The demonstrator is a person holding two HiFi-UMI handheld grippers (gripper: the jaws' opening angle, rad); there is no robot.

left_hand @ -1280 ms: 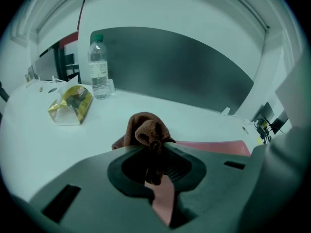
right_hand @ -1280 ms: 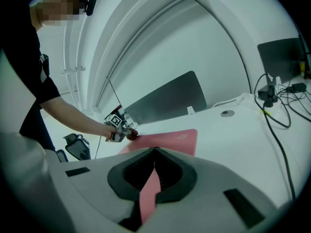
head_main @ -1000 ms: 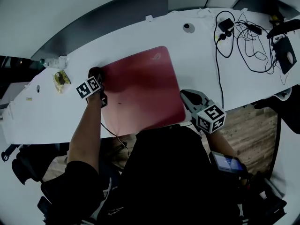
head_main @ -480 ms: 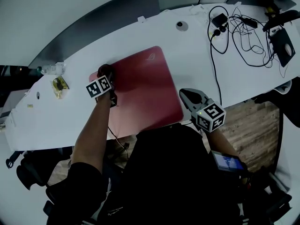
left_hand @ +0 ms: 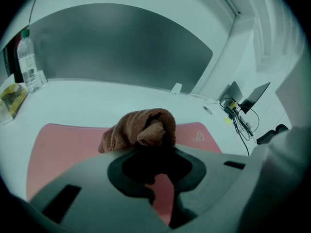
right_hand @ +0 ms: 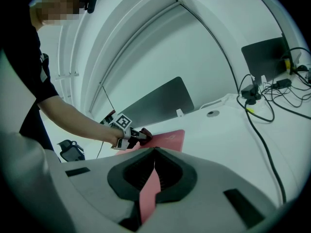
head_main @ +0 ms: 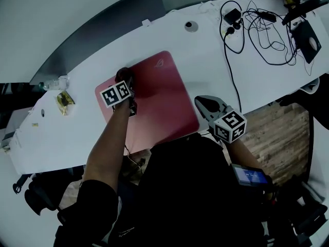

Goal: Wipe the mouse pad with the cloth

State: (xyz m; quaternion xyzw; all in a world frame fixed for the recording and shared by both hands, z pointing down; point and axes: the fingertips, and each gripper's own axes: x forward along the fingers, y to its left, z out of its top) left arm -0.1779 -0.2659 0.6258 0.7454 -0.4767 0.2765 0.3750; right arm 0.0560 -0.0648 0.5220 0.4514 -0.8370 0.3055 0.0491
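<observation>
The red mouse pad lies flat on a long white desk. The left hand-held gripper pinches a brown cloth that rests on the pad's far end. The right hand-held gripper is closed with nothing in it, by the pad's right edge. Black cables lie on the desk. The floor is wood.

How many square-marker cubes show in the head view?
2. One cube on the left gripper, above the red mouse pad's left part; the other cube on the right gripper, at the desk's near edge beside the pad's right corner.
</observation>
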